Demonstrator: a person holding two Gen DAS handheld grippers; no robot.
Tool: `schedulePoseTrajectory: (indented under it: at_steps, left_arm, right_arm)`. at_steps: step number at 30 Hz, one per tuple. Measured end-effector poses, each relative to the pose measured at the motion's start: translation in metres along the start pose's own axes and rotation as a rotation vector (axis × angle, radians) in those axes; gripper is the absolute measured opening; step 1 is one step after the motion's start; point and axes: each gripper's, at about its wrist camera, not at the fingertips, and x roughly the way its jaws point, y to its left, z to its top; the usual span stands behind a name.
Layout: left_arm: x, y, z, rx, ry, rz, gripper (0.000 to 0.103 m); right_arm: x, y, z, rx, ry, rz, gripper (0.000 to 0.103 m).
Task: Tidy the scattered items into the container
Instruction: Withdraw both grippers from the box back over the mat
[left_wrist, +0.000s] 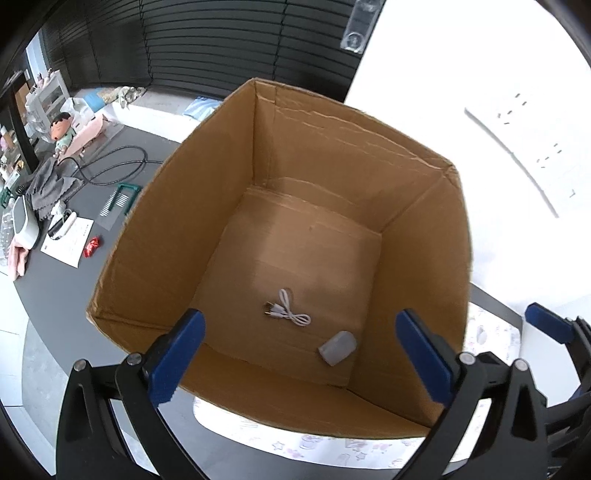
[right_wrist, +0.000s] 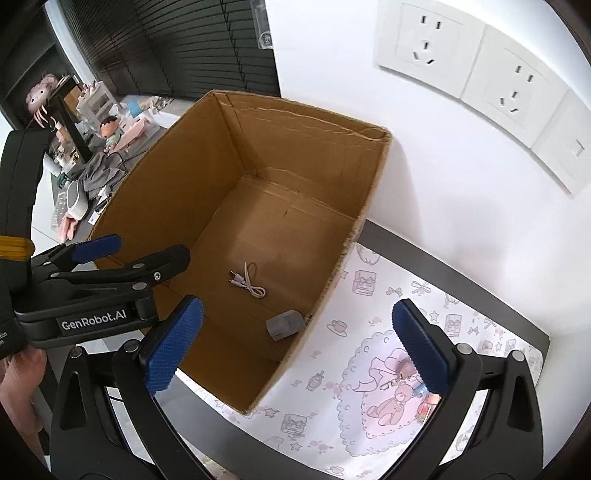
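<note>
hovering above the near rim of the cardboard box, the left claw is spread wide and grasps nothing, its blue pads framing the box's floor. just ahead of it and slightly toward its right finger, a small grey case lies on the box floor near the corner; a little further ahead, a coiled white usb cable rests near the middle of the floor, apart from the case. the box itself stands upright and open on the desk, its near edge on a patterned mat.

the right claw is likewise released and bare, held above the box's near right corner, with the left claw visible just off its left finger. under its right finger a small object lies on the mat's pink heart print, blurred and partly hidden, too unclear to name.

far to the left of the left claw, beyond the box, the desk carries a red wrapped sweet beside a white sheet of paper, a grey cloth, a black cable and a small doll. behind the box rises a white wall with sockets.
</note>
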Motion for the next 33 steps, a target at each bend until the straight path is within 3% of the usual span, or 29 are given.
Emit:
schedulePoseTrajectory:
  at_steps: [3,13,16,21,24,31,33]
  left_arm:
    - [-0.004,-0.004,-0.002,-0.020,-0.003,-0.017,0.103]
    - [-0.017,-0.020,-0.014,0.002,-0.055,0.070,0.103]
    - [-0.024,-0.029,-0.019,0.032,-0.091,0.131,0.103]
    - [-0.033,-0.039,-0.025,0.033,-0.123,0.144,0.103]
    - [-0.035,-0.050,-0.027,0.068,-0.108,0.155,0.103]
    - [-0.052,-0.098,-0.040,0.191,-0.165,0.231,0.103]
    - [-0.057,-0.108,-0.044,0.198,-0.178,0.222,0.103]
  right_arm:
    - [-0.007,-0.004,-0.004,-0.002,-0.017,-0.006,0.103]
    - [-0.031,-0.026,-0.019,0.004,-0.051,-0.037,0.103]
    - [-0.037,-0.030,-0.023,0.000,-0.056,-0.034,0.103]
    - [-0.047,-0.042,-0.032,0.014,-0.072,-0.035,0.103]
    - [-0.053,-0.050,-0.039,0.027,-0.076,-0.034,0.103]
    - [-0.065,-0.077,-0.059,0.066,-0.088,-0.059,0.103]
    - [-0.069,-0.084,-0.065,0.077,-0.088,-0.056,0.103]
